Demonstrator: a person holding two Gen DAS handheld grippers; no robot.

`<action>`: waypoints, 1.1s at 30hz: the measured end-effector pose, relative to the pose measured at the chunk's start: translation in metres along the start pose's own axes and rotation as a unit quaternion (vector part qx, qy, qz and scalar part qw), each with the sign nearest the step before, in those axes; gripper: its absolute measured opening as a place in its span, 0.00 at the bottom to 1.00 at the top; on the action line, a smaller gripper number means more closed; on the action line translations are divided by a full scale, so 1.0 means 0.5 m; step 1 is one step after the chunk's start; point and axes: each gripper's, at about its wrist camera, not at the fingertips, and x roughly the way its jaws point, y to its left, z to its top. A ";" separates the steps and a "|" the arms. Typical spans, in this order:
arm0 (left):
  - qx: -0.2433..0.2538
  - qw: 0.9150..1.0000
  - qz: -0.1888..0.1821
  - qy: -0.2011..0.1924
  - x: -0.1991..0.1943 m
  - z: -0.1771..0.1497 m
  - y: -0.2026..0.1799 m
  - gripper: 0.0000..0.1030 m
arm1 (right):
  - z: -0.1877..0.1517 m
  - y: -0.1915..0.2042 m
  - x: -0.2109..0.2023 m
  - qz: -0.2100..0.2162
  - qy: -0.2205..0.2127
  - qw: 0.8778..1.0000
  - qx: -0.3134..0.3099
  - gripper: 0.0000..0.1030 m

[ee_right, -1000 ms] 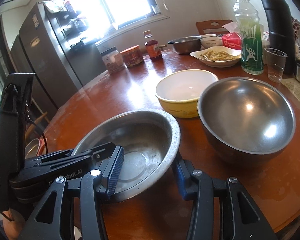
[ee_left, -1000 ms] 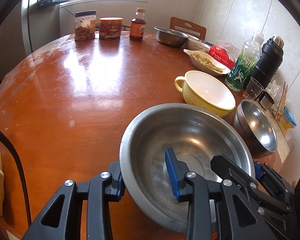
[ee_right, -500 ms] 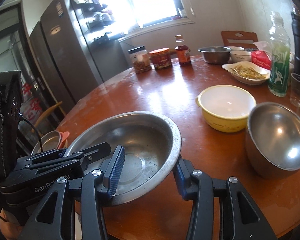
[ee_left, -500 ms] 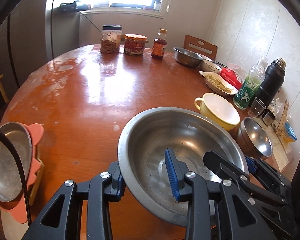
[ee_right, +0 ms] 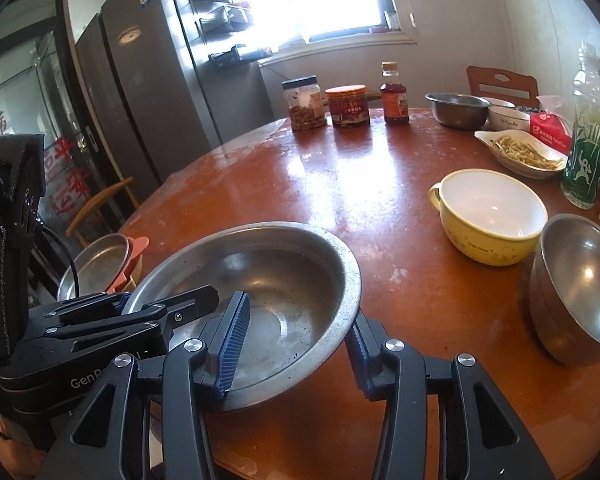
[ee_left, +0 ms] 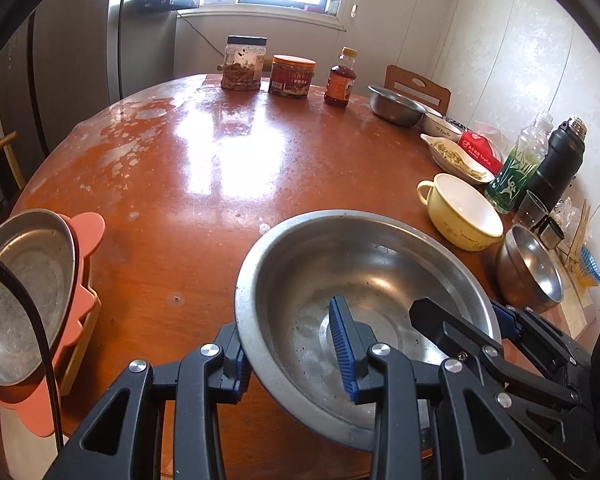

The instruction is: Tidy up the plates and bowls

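A wide steel basin is held above the round wooden table, near its front edge. My left gripper is shut on its left rim. My right gripper is shut on its right rim; the basin also shows in the right wrist view. A yellow bowl with a handle and a small steel bowl stand to the right. A steel plate leans in a rack with an orange plate at the left.
At the back stand a jar, a red tin and a sauce bottle. On the right are a steel bowl, a dish of food, a green bottle and a black flask.
Both grippers have lifted the basin and drawn it back and left from the bowls. The rack with the steel plate has come into view at the left.
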 end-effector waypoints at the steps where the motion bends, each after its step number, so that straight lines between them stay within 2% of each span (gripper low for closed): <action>1: 0.002 1.000 0.002 0.000 0.004 -0.001 -0.002 0.34 | -0.003 0.000 0.001 0.000 0.002 1.000 0.000 0.47; 9: 0.008 1.000 0.011 0.006 0.026 -0.010 -0.010 0.34 | -0.021 -0.008 0.017 -0.002 0.018 1.000 0.005 0.47; 26: 0.012 1.000 0.020 0.006 0.029 -0.019 -0.002 0.34 | -0.028 -0.011 0.018 -0.002 0.023 1.000 0.011 0.48; 29: 0.012 1.000 0.024 0.005 0.027 -0.020 0.001 0.34 | -0.026 -0.010 0.020 -0.002 0.026 1.000 0.012 0.50; 33: 0.013 1.000 0.027 0.001 0.019 -0.020 0.002 0.34 | -0.024 -0.011 0.013 -0.001 0.021 1.000 0.016 0.58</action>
